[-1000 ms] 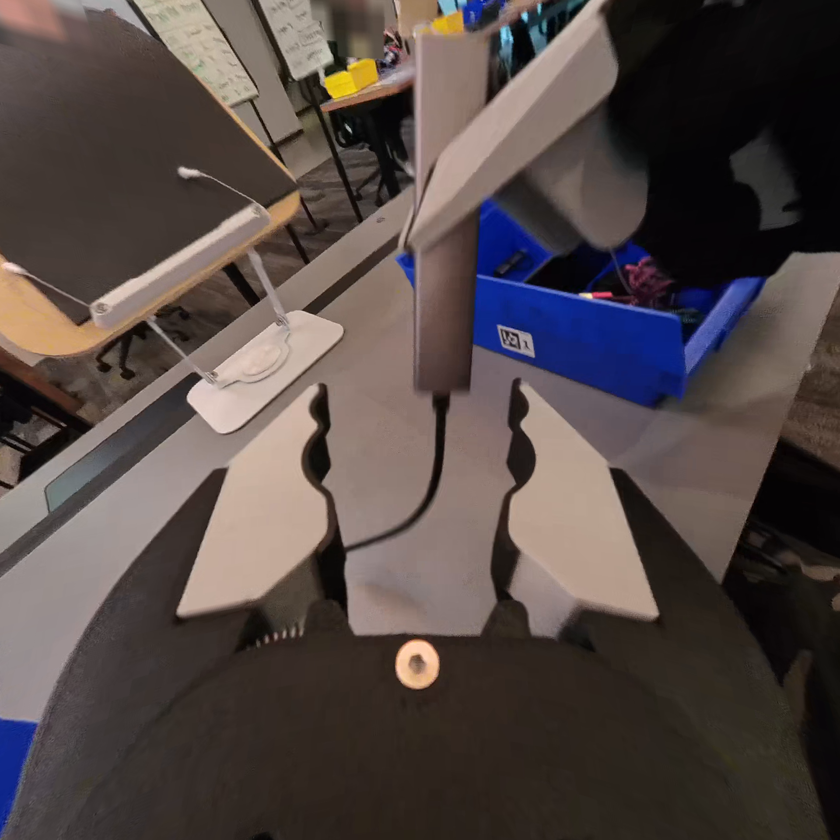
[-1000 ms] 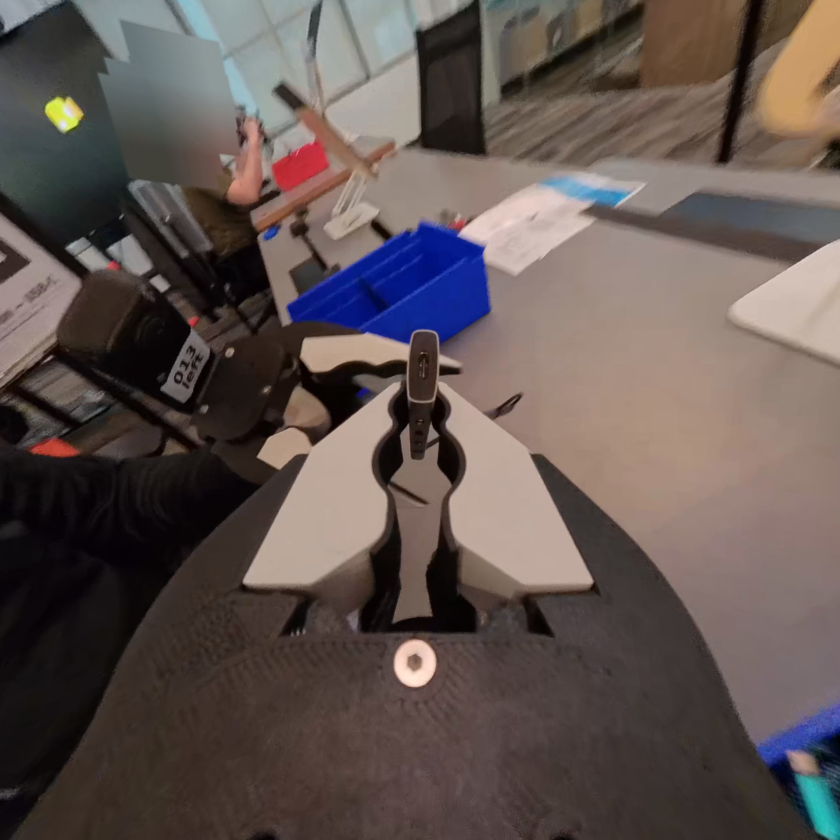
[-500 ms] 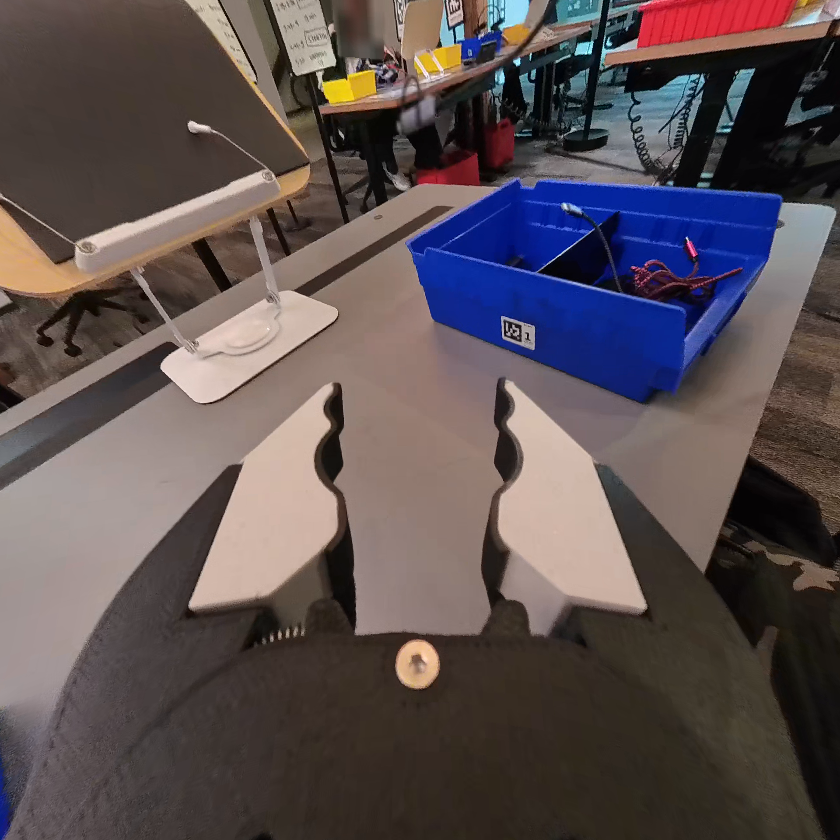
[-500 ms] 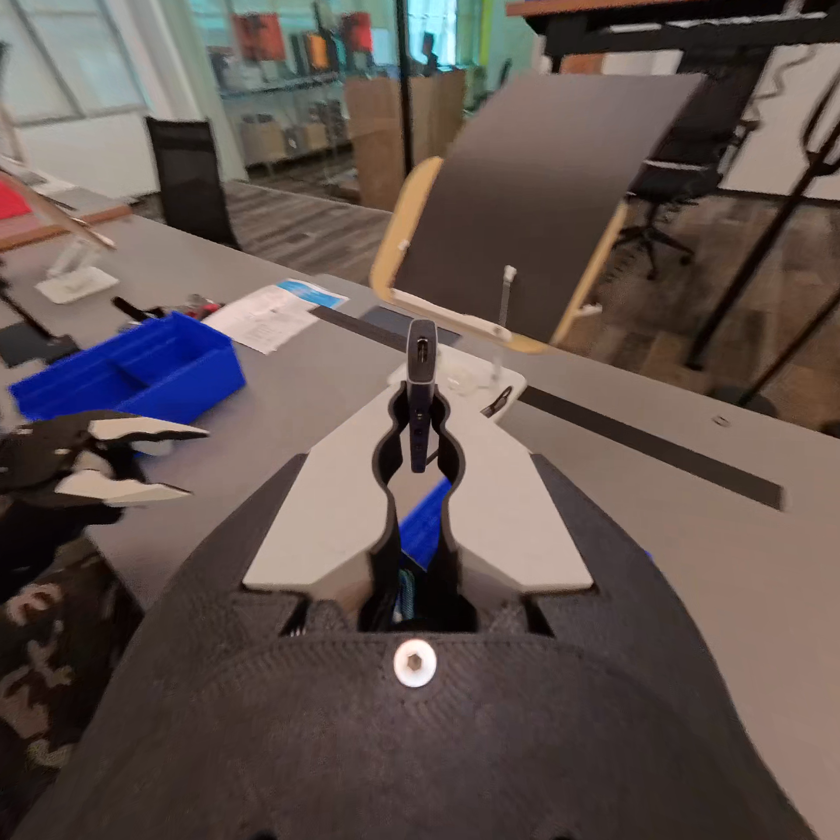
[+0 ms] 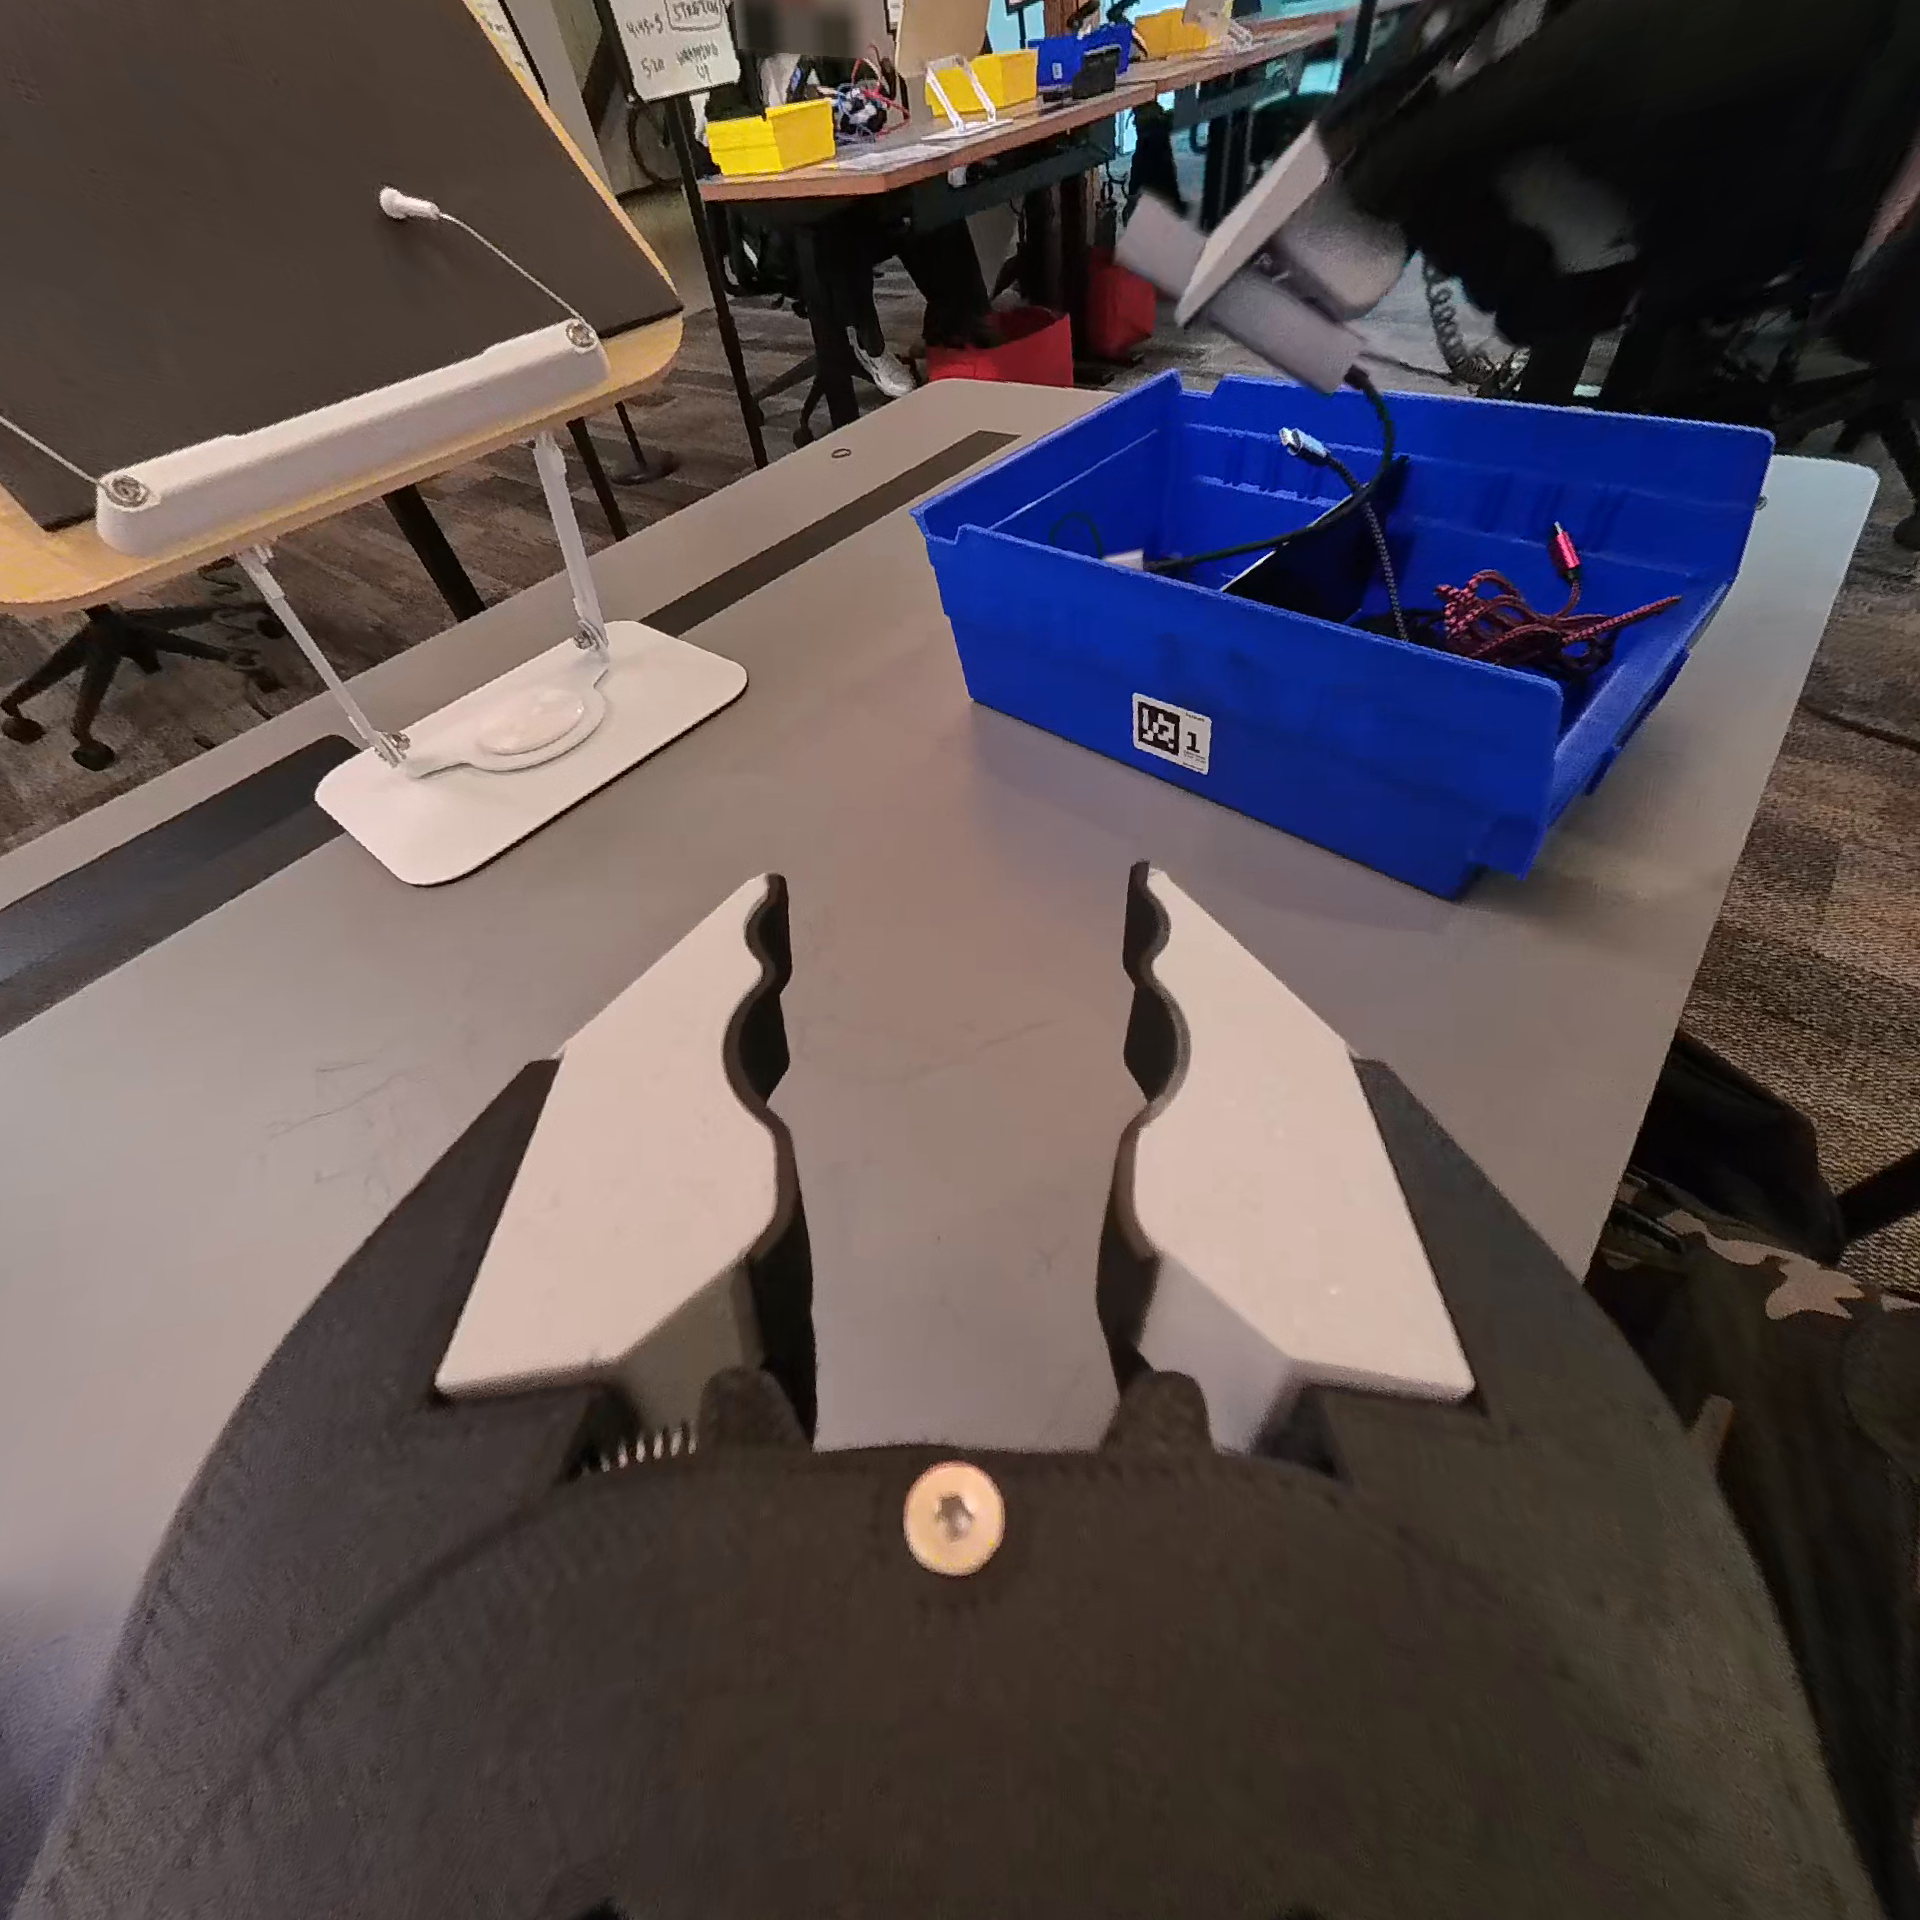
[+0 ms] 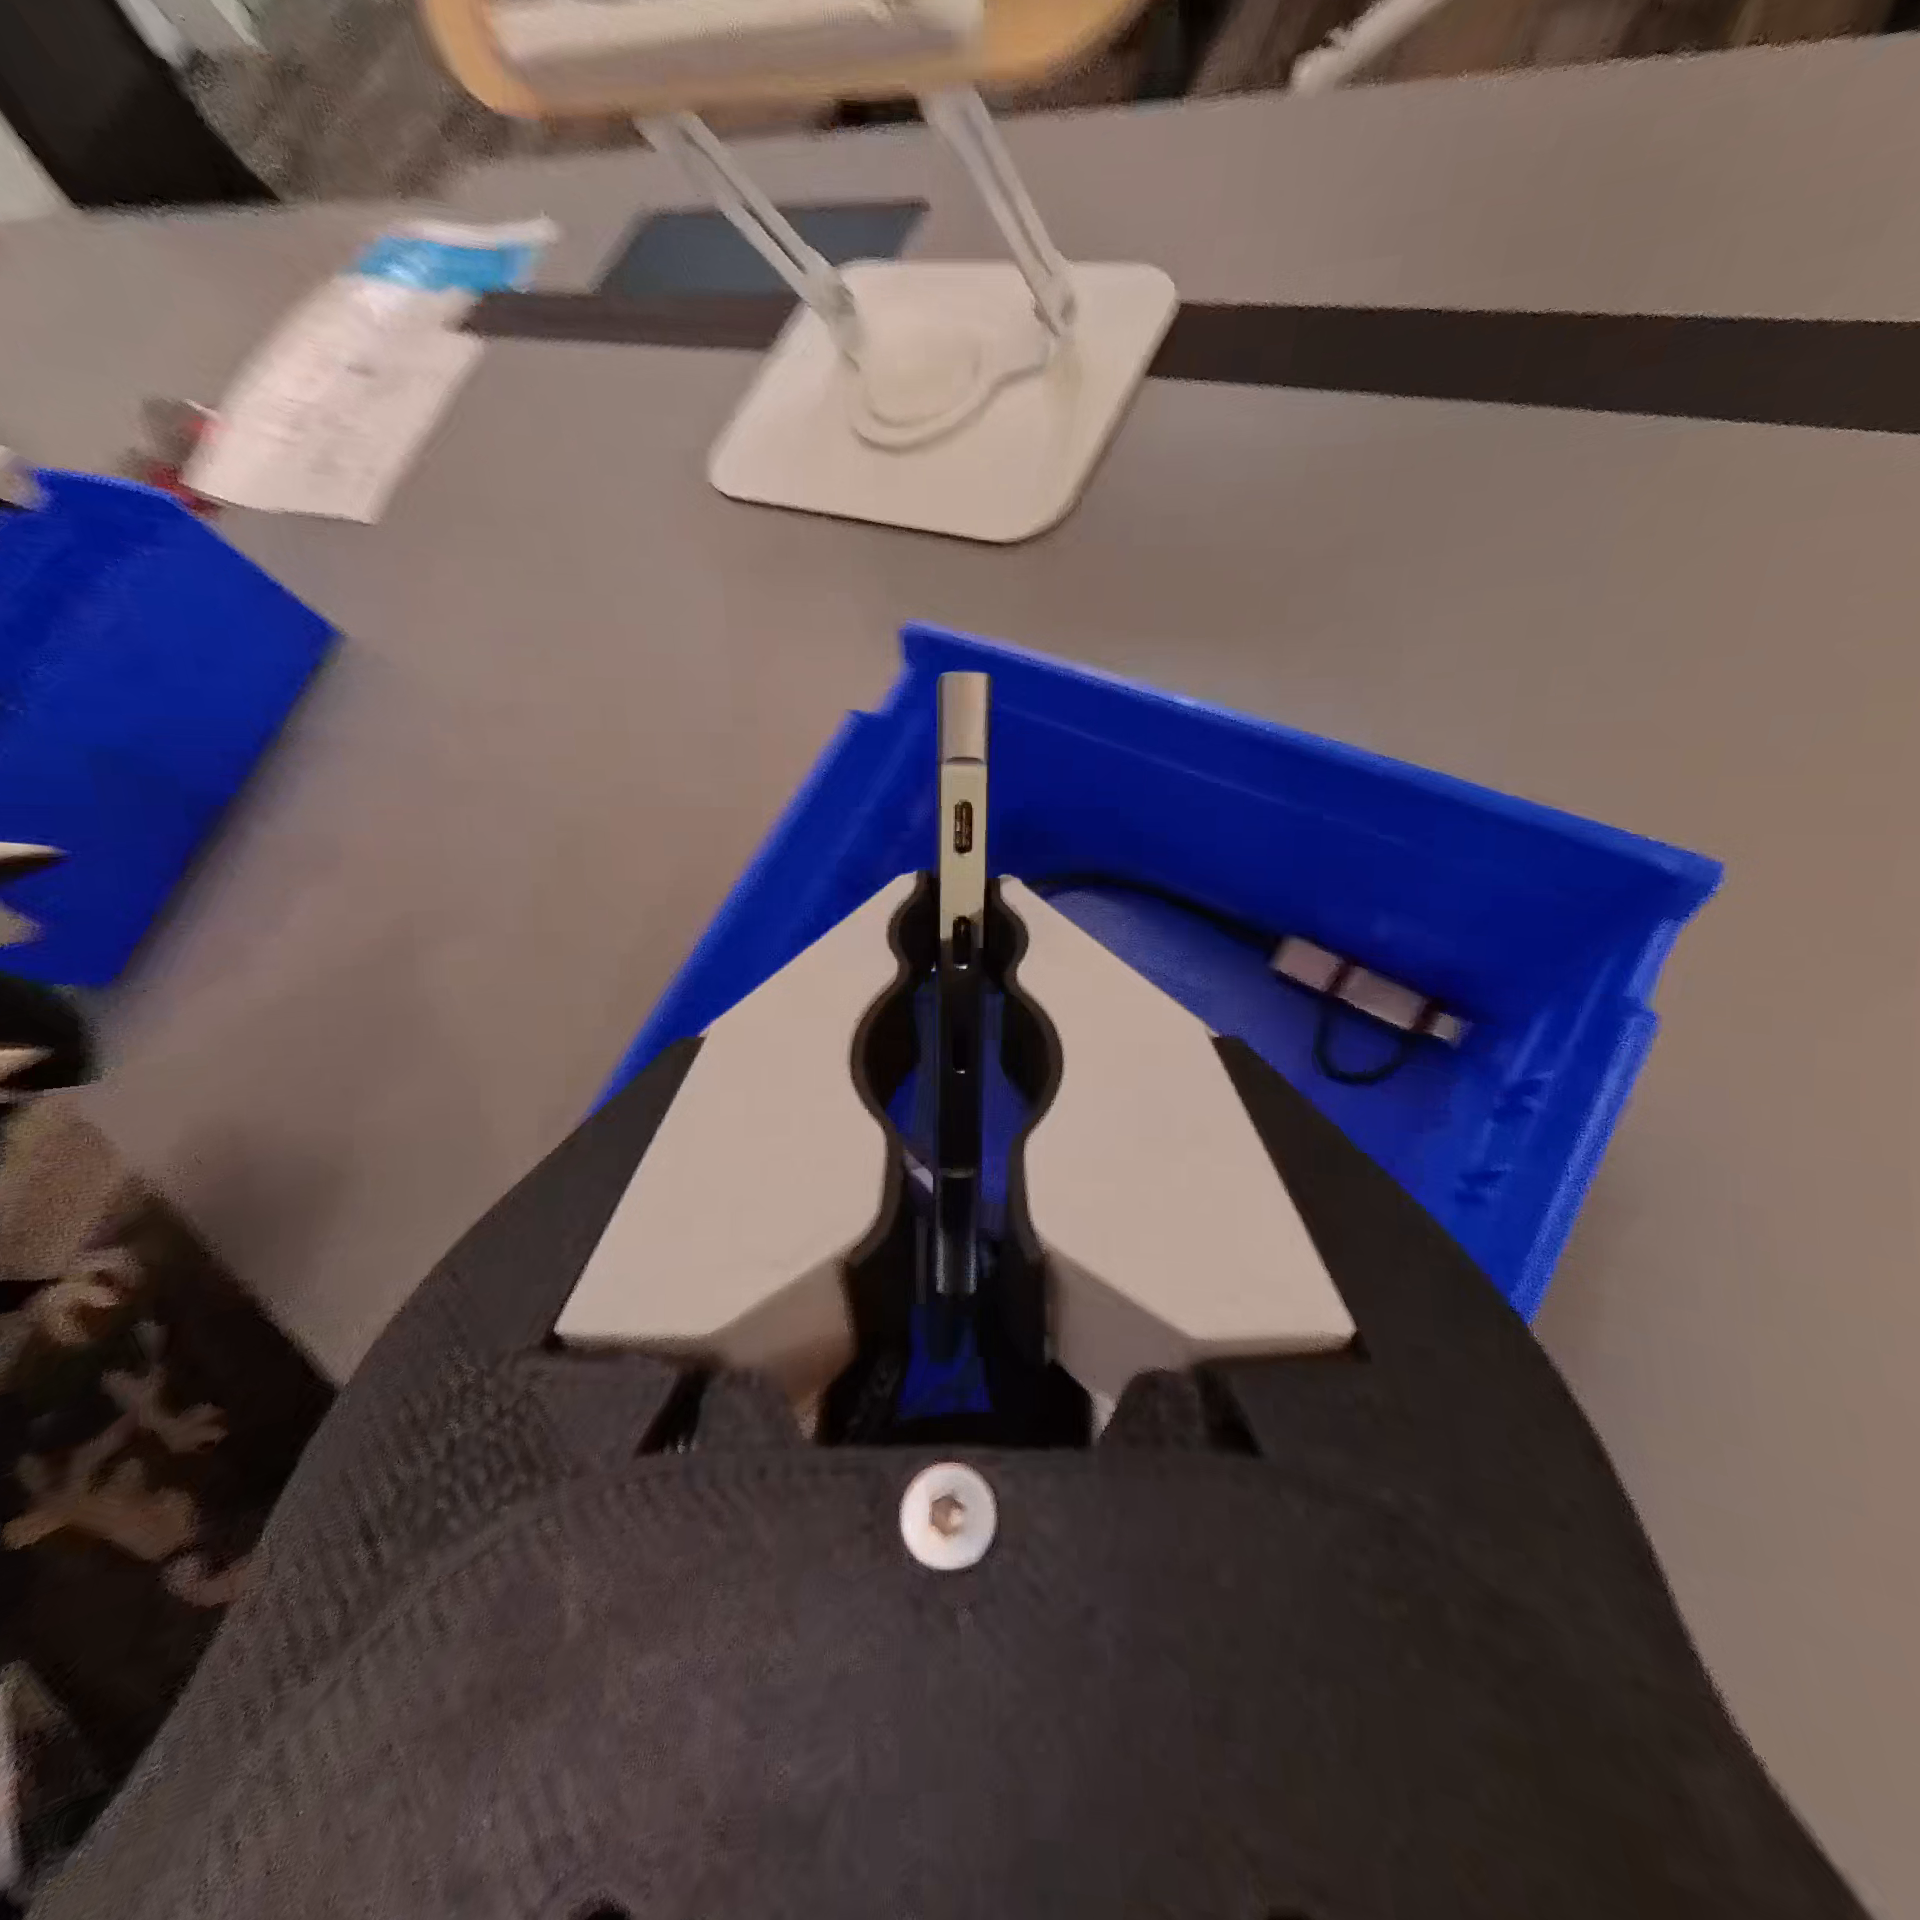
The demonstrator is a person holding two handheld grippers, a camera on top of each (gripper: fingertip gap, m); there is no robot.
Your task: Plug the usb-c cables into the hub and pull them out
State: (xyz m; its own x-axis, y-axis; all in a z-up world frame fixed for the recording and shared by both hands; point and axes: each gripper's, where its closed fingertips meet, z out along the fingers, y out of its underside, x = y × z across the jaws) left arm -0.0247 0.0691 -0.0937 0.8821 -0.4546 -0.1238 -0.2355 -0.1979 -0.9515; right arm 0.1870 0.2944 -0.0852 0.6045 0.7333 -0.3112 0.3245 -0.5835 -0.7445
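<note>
The right tool (image 6: pixel 961 894) grips the hub (image 6: pixel 961 821) over the blue bin (image 6: pixel 1351 821); the left tool (image 5: pixel 956 935) is open and empty; the dangling cable (image 5: pixel 1377 447) may snag on the bin wall

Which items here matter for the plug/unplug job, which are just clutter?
Job:
hub, held in right gripper
black cable
red cable
blue bin
left gripper, open

Clutter:
stand
papers
second blue bin
</note>
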